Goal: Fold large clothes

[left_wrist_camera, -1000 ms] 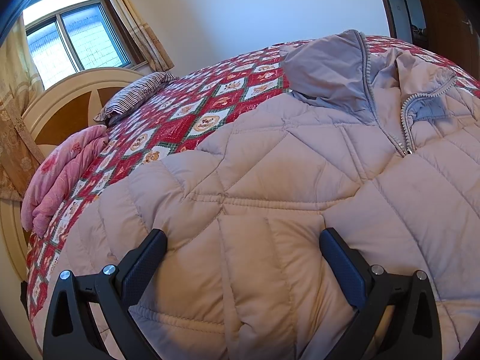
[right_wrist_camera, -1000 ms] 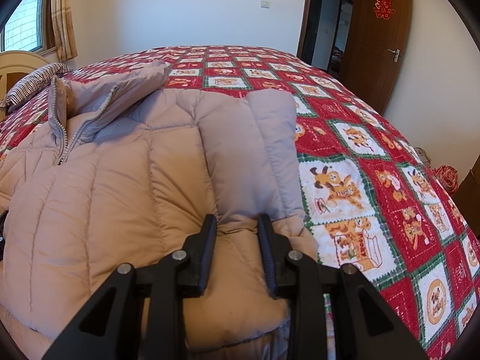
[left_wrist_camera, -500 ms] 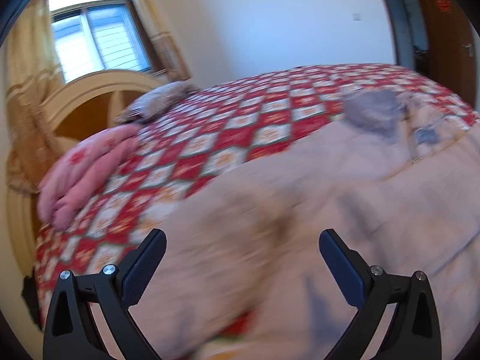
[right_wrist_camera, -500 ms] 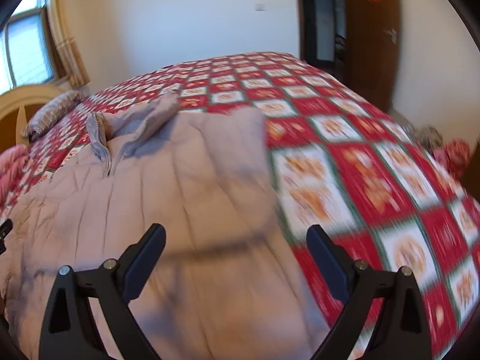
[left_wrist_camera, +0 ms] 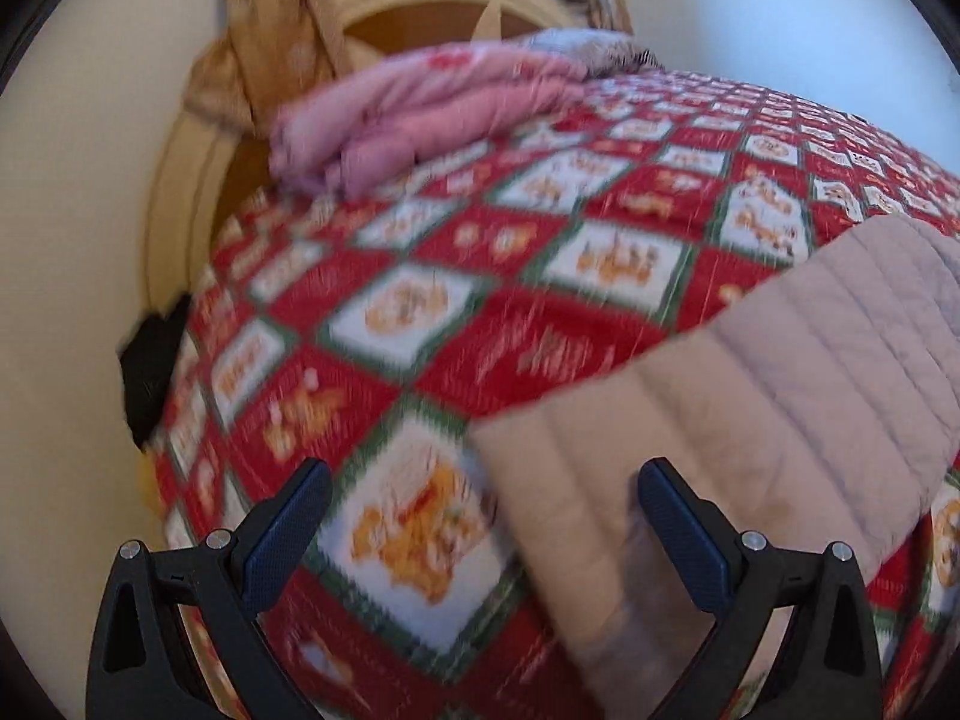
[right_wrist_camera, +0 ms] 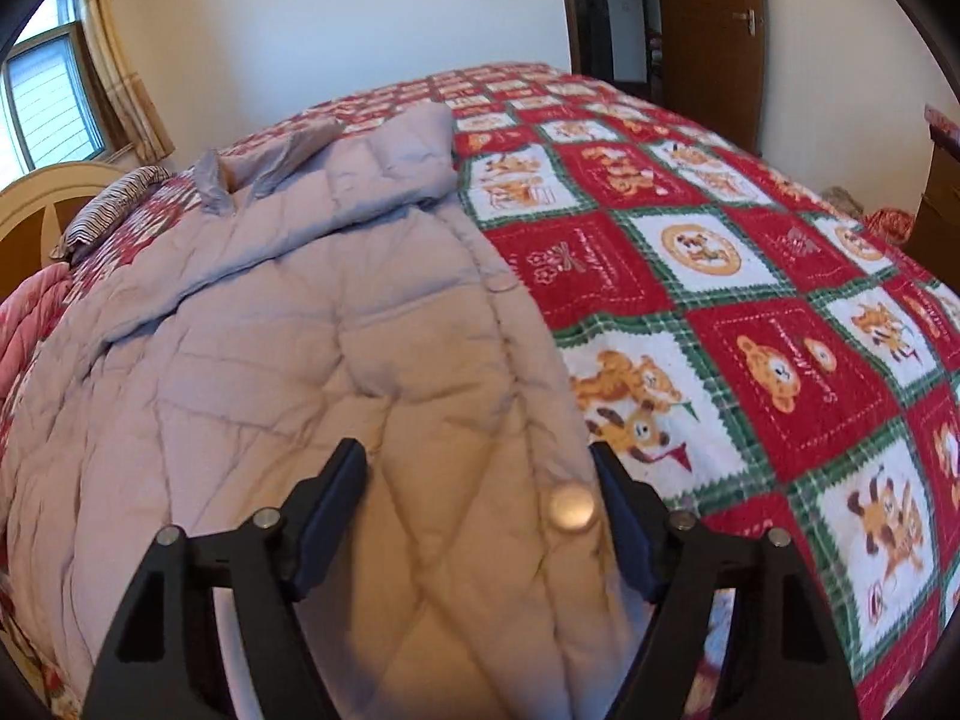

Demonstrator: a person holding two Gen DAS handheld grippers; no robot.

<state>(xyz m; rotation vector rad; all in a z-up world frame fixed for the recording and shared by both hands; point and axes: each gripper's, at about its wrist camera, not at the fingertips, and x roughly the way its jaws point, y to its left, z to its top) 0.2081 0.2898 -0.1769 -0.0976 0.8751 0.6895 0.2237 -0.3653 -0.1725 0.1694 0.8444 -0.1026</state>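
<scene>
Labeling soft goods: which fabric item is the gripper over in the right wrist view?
The jacket, grey quilted with a snap; the striped pillow and pink blanket lie far left by the headboard.

**Two wrist cameras looking down over one bed**

Each camera is looking forward and steeply down between its own fingers. The left hand-held gripper (left_wrist_camera: 483,531) is facing the headboard (left_wrist_camera: 180,180) corner, close over the quilt (left_wrist_camera: 540,354), with a jacket (left_wrist_camera: 780,420) sleeve ahead to its right. The right hand-held gripper (right_wrist_camera: 477,507) is hovering close above the jacket (right_wrist_camera: 270,372), facing the door (right_wrist_camera: 708,30). Both views are sharing the quilt (right_wrist_camera: 720,312), jacket and headboard (right_wrist_camera: 36,204).
</scene>
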